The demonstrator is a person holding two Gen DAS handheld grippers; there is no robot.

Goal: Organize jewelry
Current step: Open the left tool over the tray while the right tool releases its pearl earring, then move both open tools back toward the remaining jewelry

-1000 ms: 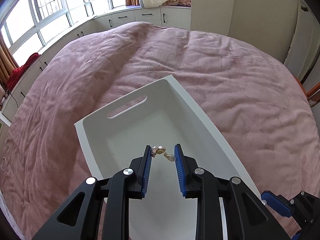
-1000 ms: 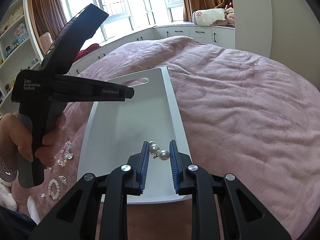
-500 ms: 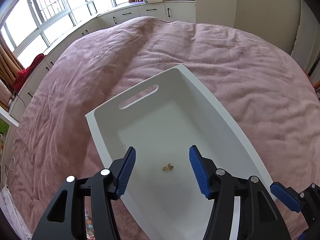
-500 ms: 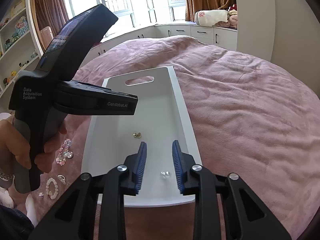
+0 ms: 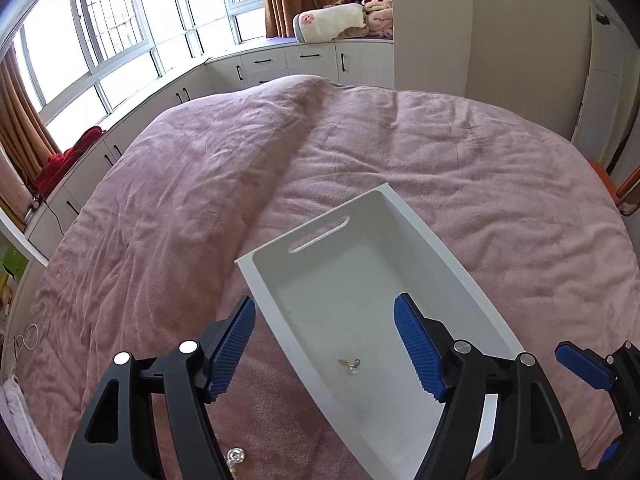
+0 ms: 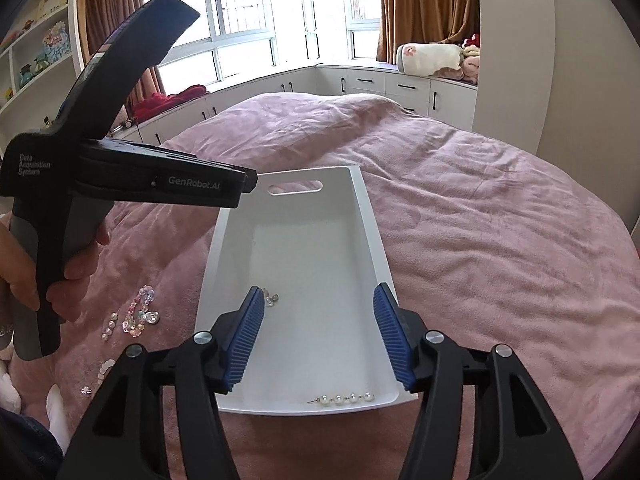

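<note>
A white tray (image 5: 452, 264) (image 6: 368, 224) with a handle slot lies on the pink bedspread. A small gold and pearl earring (image 5: 350, 365) lies on its floor; it also shows in the right wrist view (image 6: 271, 299). A pearl strand earring (image 6: 344, 399) lies by the tray's near wall. My left gripper (image 5: 325, 346) is open and empty above the tray's left wall. My right gripper (image 6: 317, 336) is open and empty above the tray's near end. The left gripper's body (image 6: 120, 176) shows at the left of the right wrist view.
Several loose jewelry pieces (image 6: 138, 314) lie on the bedspread (image 6: 480, 240) left of the tray, one (image 5: 236, 456) under my left gripper. White cabinets (image 5: 304, 60) and windows line the far side of the bed. A wardrobe (image 5: 520, 40) stands at the right.
Both grippers let go of their earrings, which dropped into the tray. Both jaws opened wide and both grippers pulled back and up from the tray.
</note>
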